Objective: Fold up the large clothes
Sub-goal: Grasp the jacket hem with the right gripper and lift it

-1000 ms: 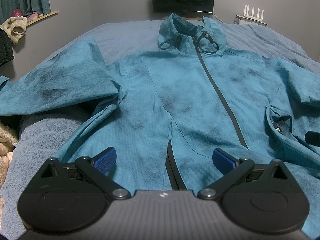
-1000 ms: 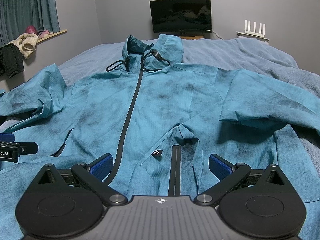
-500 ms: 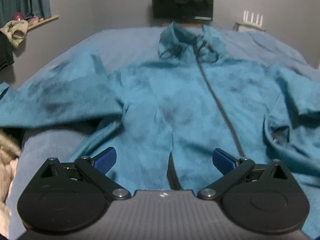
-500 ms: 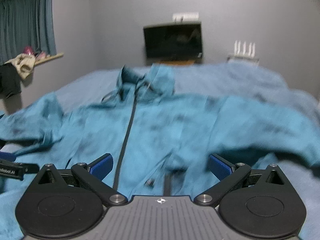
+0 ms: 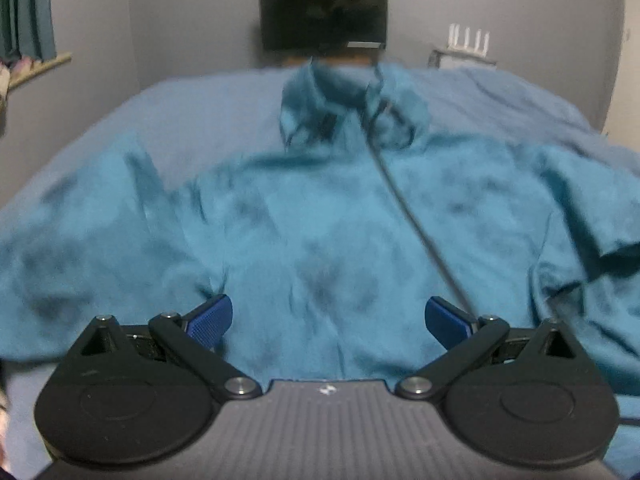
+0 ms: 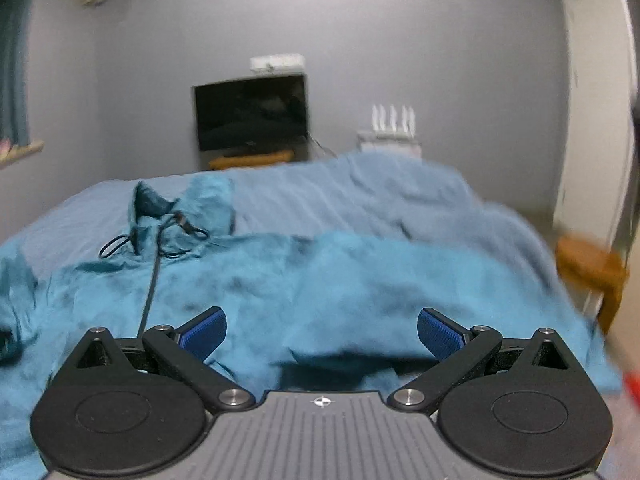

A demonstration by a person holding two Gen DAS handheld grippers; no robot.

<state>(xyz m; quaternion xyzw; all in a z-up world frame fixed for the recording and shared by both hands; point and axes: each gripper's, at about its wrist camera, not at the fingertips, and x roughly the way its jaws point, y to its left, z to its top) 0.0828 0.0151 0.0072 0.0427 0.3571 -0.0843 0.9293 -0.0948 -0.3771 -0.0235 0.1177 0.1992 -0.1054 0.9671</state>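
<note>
Overhead, both black grippers, left [image 5: 327, 318] and right [image 6: 322, 330], were spread wide, holding nothing, above the teal zip-front jacket [image 5: 320, 220] lying flat on the blue-covered bed [image 5: 192, 108].

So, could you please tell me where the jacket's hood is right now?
The hood lies at the jacket's far end on the bed, just below the dark screen; it sits left of centre in the right wrist view.

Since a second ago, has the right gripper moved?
Yes. The right gripper has tilted up and swung right: the TV sits lower and further left in its view, and a wooden stool now shows at right.
</note>
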